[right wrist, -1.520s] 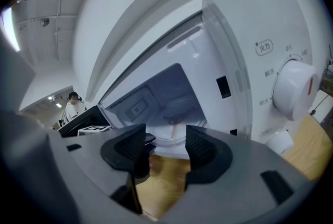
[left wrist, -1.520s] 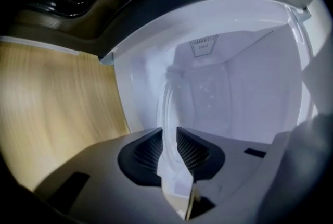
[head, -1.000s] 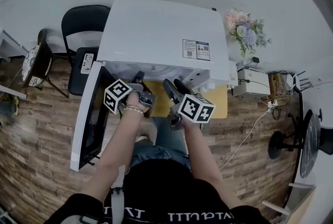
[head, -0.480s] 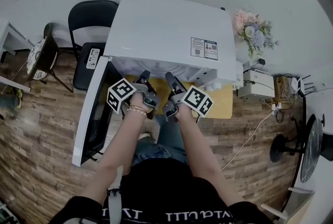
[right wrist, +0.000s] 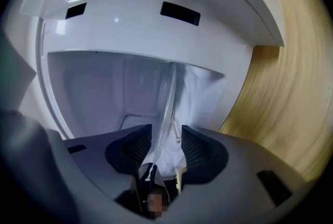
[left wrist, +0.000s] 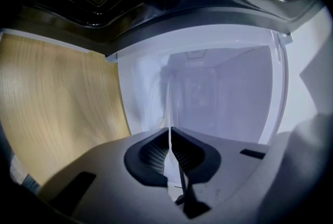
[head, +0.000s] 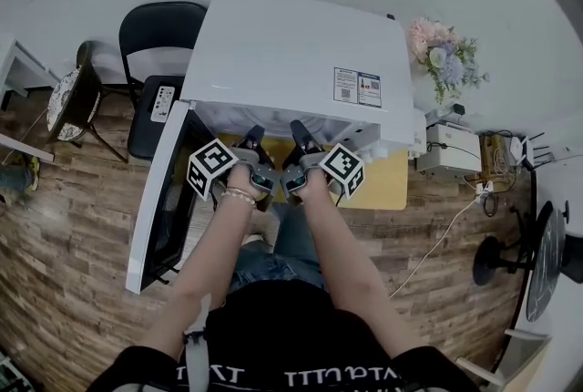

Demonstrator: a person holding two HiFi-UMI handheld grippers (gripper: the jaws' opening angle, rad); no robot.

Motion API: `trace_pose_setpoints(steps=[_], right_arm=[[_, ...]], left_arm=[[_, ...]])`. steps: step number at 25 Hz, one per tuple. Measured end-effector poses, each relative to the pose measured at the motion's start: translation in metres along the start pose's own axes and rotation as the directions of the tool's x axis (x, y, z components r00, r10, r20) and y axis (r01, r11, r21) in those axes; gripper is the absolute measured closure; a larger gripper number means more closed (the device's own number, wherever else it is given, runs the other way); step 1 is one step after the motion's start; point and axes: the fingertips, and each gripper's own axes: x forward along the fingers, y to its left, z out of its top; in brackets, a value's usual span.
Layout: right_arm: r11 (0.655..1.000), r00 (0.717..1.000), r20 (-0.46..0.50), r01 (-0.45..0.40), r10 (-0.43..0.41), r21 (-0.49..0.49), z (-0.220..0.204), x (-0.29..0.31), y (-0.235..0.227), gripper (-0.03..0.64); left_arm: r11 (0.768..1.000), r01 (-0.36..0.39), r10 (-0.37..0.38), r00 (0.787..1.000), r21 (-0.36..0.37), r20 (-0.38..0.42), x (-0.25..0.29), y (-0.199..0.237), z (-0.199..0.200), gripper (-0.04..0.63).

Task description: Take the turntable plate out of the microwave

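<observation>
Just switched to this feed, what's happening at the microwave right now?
A person has both grippers inside the open white microwave. The left gripper is shut on the rim of the glass turntable plate. The right gripper has the rim between its jaws, which are closing but not yet pressing. The plate is not out yet.
</observation>
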Motion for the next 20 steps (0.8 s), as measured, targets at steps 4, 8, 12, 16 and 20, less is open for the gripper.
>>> trace_pose_setpoints(steps=[4,8,12,16,20], right_arm=[[0.998,0.999,0.022,-0.048,0.047,0.048,0.005,0.005,0.002,0.461],[0.998,0.999,0.020,-0.039,0.038,0.045,0.004,0.013,0.001,0.495],[0.999,0.999,0.048,-0.021,0.019,0.033,0.006,0.013,-0.003,0.553],[0.996,0.996,0.074,-0.061,0.056,0.070,0.007,0.013,-0.003,0.563],[0.987,0.991,0.101,-0.105,0.093,0.119,0.009,0.009,-0.005,0.571]], left_arm=[[1.000,0.000,0.000,0.999,-0.005,-0.039,0.001,0.001,-0.002,0.574],[1.000,-0.009,0.008,0.998,-0.003,-0.056,0.001,0.004,-0.004,0.574],[1.000,0.004,-0.003,0.998,0.004,-0.068,0.002,0.003,-0.005,0.574],[0.999,0.031,-0.029,0.997,0.018,-0.076,0.003,0.001,-0.005,0.573],[0.997,0.074,-0.073,0.994,0.014,-0.083,0.003,-0.004,-0.004,0.567]])
